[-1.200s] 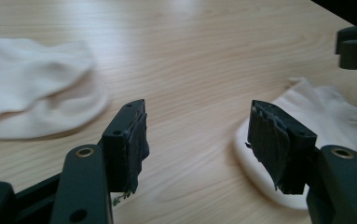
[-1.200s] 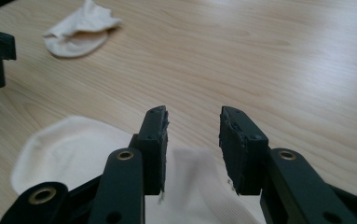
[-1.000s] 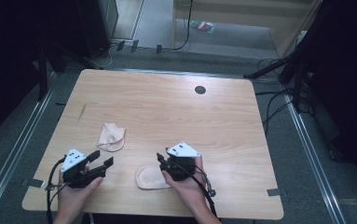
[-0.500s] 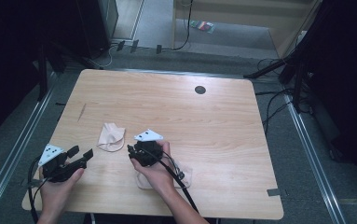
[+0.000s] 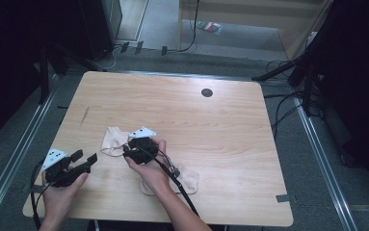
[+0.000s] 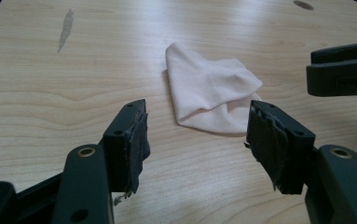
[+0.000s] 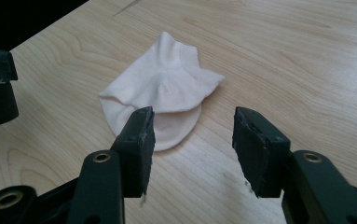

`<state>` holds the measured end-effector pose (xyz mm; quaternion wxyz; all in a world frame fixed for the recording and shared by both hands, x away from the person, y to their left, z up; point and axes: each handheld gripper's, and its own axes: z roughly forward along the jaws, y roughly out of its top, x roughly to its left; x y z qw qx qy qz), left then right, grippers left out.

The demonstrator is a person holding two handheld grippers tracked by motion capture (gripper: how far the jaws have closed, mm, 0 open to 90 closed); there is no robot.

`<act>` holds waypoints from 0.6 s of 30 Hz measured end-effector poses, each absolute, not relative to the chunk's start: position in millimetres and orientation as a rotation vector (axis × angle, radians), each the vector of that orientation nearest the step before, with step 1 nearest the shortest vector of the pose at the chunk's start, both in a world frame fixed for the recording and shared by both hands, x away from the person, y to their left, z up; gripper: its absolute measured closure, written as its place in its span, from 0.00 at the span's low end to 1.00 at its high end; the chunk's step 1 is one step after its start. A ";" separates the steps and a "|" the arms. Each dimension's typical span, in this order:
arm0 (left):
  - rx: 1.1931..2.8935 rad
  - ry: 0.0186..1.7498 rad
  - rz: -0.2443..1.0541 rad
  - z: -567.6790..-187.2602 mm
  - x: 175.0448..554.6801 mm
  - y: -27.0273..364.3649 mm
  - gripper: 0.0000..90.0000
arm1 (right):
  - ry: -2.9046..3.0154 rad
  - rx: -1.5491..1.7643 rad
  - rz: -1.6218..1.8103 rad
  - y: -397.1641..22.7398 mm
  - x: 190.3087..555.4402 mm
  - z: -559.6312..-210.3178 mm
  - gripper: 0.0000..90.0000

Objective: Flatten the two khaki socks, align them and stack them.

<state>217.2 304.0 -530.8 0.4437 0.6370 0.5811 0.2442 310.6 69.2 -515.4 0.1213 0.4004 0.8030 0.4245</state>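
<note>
Two grippers open, empty. Right gripper (image 5: 126,150) sits just short of crumpled pale sock (image 5: 113,140) on bench (image 5: 230,130); left gripper (image 5: 86,158) farther off. Second sock (image 5: 184,180) under right forearm.

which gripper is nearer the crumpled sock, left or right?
Right. The right gripper sits at the crumpled sock's edge, jaws open and apparently not touching it. The left gripper is farther back near the table's front-left corner, also open.
</note>
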 end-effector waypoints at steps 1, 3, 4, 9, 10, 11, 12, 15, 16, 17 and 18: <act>1.580 1.441 0.606 -530.8 217.2 304.0 0.44 | 2.345 1.169 1.240 69.2 310.6 -515.4 0.54; 1.574 1.445 0.612 -530.3 216.9 305.6 0.44 | 2.355 1.158 1.243 74.7 311.9 -516.0 0.52; 1.572 1.446 0.610 -530.6 216.9 306.2 0.44 | 2.358 1.150 1.246 76.7 312.0 -516.1 0.52; 1.570 1.456 0.606 -531.2 217.3 306.7 0.44 | 2.371 1.122 1.253 88.8 312.4 -519.6 0.53; 1.572 1.457 0.603 -531.0 217.2 306.5 0.44 | 2.371 1.121 1.248 91.1 313.1 -520.4 0.53; 1.571 1.456 0.605 -531.1 217.2 306.1 0.44 | 2.374 1.129 1.247 93.2 314.0 -521.1 0.53; 1.570 1.456 0.605 -531.2 217.1 305.5 0.45 | 2.374 1.129 1.243 95.2 315.4 -522.2 0.53; 1.569 1.455 0.602 -531.2 216.8 305.0 0.45 | 2.372 1.144 1.225 100.9 318.2 -525.3 0.53; 1.574 1.454 0.602 -531.3 216.5 305.1 0.45 | 2.372 1.138 1.211 102.9 319.5 -526.8 0.54; 1.572 1.453 0.601 -531.4 216.4 305.2 0.45 | 2.374 1.132 1.197 105.2 320.2 -528.3 0.54; 1.568 1.453 0.598 -531.3 216.2 305.5 0.45 | 2.379 1.127 1.184 107.6 320.7 -529.4 0.55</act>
